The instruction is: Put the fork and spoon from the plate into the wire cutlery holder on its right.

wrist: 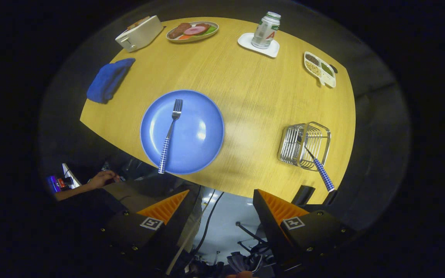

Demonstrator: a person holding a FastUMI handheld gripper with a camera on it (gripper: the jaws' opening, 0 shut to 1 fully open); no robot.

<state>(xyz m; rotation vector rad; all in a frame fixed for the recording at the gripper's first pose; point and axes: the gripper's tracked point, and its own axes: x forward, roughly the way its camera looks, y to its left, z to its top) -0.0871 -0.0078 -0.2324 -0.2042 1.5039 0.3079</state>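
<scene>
Your claw (220, 206) hangs wide open and empty, back from the table (261, 100). The fork (169, 135) lies on the plate (203, 131); the spoon (321, 170) leans in the holder (303, 144). A cloth (108, 79), toaster (139, 33) and bottle (265, 30) sit well beyond.

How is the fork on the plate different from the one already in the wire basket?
The fork lies flat on the blue plate, all of it showing, prongs pointing away from the hand-held gripper, which is open and holding nothing. The other utensil stands tilted in the wire cutlery holder, head down inside the wires, so its head is hard to make out; only its handle sticks out. Both have the same blue-and-white checked handle.
</scene>
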